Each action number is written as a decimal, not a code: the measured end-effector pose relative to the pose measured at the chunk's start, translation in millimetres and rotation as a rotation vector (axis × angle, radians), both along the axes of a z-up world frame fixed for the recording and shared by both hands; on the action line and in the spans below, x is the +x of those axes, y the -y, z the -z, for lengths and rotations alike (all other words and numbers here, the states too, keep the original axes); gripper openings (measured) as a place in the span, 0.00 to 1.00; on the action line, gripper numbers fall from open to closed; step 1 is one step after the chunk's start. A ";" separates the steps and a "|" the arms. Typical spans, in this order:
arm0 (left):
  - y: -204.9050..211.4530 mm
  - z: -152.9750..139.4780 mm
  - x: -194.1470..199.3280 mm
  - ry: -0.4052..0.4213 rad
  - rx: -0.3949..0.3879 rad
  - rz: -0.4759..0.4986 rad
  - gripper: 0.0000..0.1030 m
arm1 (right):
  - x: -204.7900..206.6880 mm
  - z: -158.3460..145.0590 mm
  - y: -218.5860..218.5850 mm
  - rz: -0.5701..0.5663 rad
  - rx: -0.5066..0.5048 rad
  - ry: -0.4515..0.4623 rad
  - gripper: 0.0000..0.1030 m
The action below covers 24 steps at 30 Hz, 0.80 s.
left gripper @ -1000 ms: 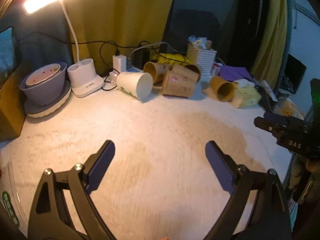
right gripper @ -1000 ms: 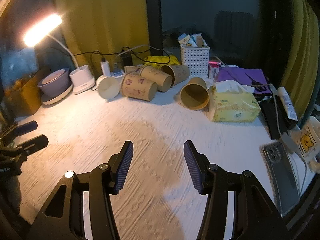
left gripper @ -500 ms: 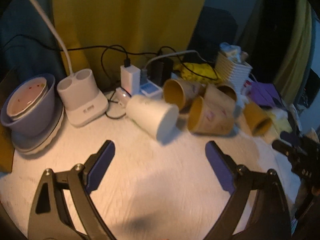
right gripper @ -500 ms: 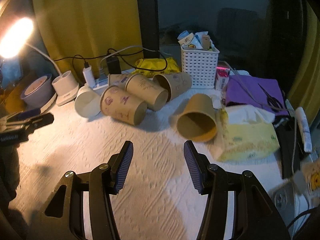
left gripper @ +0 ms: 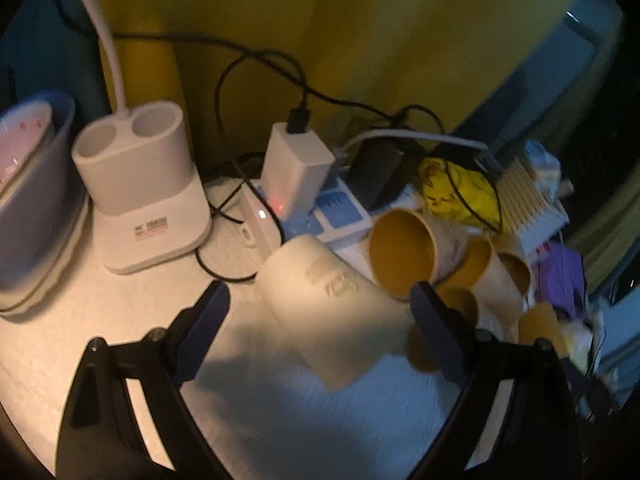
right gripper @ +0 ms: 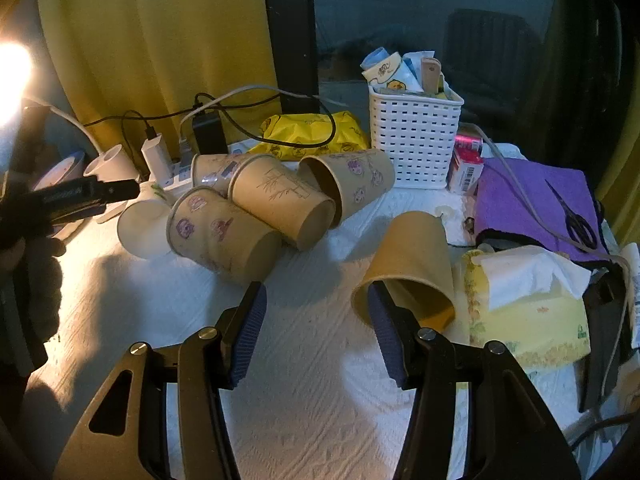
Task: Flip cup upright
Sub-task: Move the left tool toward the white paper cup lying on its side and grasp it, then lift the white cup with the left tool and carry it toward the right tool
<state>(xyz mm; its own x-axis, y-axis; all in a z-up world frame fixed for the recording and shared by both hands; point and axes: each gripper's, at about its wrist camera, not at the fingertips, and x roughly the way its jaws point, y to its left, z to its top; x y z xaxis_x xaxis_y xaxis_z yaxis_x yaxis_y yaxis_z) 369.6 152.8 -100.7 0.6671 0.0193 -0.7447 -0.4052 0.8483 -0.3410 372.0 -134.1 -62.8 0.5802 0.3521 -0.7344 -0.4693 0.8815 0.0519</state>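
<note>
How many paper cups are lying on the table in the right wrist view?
5, all on their sides: a white cup far left, three printed brown cups clustered centre, one plain brown cup by the tissue pack. A sixth may hide behind the cluster.

Left tongs point(left gripper: 316, 316) spread wide, jaws well apart, nothing clamped, angled down and forward. Right tongs point(right gripper: 316, 320) likewise parted, jaws empty, held low and level. From the right wrist view, left tongs appeared at far left, dark, partly blurred.

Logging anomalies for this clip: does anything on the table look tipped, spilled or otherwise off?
Yes. All the paper cups lie on their sides: the white cup between the open left tongs, three printed brown cups in a heap, and a plain brown cup by the open right tongs. No spill shows.
</note>
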 end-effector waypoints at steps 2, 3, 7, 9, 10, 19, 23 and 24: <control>-3.9 5.8 6.4 -0.016 -0.037 -0.008 0.90 | 3.4 1.1 0.0 0.001 0.001 -0.001 0.54; -5.3 9.1 9.6 -0.023 -0.058 -0.005 0.90 | 4.3 1.9 0.0 0.001 0.003 -0.002 0.54; -6.8 21.2 17.5 -0.057 -0.108 0.027 0.90 | 4.8 3.6 1.5 0.005 0.007 -0.007 0.54; -8.9 31.2 19.9 -0.082 -0.174 0.050 0.90 | 4.2 3.4 2.8 0.010 0.011 -0.008 0.54; -10.3 35.6 20.4 -0.088 -0.210 0.061 0.89 | 3.4 2.8 3.4 0.012 0.012 -0.007 0.54; 11.2 29.2 11.4 -0.116 -0.163 0.208 0.62 | -12.7 -7.7 8.8 0.022 0.030 0.011 0.54; 21.1 23.6 -4.4 -0.128 -0.136 0.277 0.61 | -26.1 -13.7 11.6 0.027 0.035 0.019 0.54; 24.5 22.0 -10.7 -0.132 -0.123 0.296 0.61 | -29.5 -15.1 12.7 0.028 0.036 0.021 0.54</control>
